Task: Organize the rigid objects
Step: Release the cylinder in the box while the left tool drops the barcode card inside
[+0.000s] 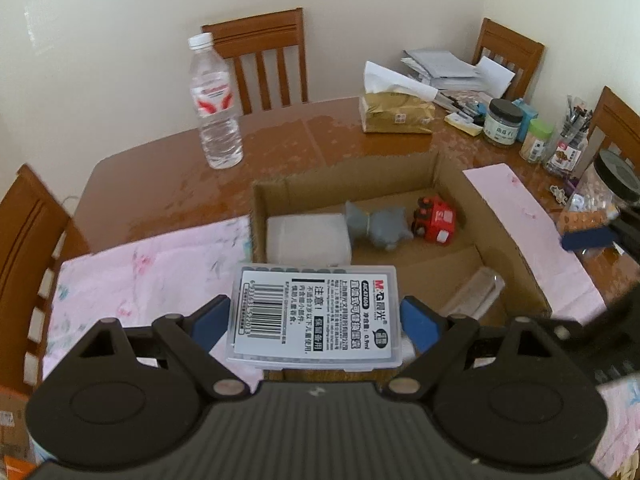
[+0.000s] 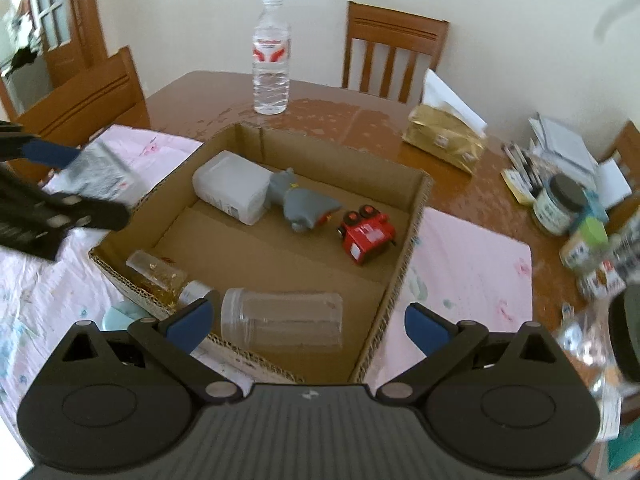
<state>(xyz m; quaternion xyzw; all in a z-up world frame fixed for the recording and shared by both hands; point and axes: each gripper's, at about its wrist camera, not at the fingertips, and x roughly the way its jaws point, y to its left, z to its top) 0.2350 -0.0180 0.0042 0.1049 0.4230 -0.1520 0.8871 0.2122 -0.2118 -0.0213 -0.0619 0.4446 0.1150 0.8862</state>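
Note:
My left gripper (image 1: 315,306) is shut on a flat clear plastic case (image 1: 316,344) with a white barcode label, held above the near-left wall of the open cardboard box (image 1: 344,176). The right wrist view shows this case (image 2: 100,172) blurred at the box's left side. My right gripper (image 2: 310,307) stands wide open over the near end of the box (image 2: 416,232). Below it lies a clear plastic jar (image 2: 282,320) on its side, and the pads do not touch it. Also in the box are a white plastic container (image 2: 232,192), a grey toy animal (image 2: 300,204) and a red toy vehicle (image 2: 366,236).
A small bottle with gold flakes (image 2: 156,276) lies at the box's near-left corner. A water bottle (image 2: 271,56) stands behind the box, a tissue pack (image 2: 444,140) to its right. Jars, pens and papers (image 1: 520,120) crowd the right side. Pink cloth (image 1: 152,272) and wooden chairs flank the box.

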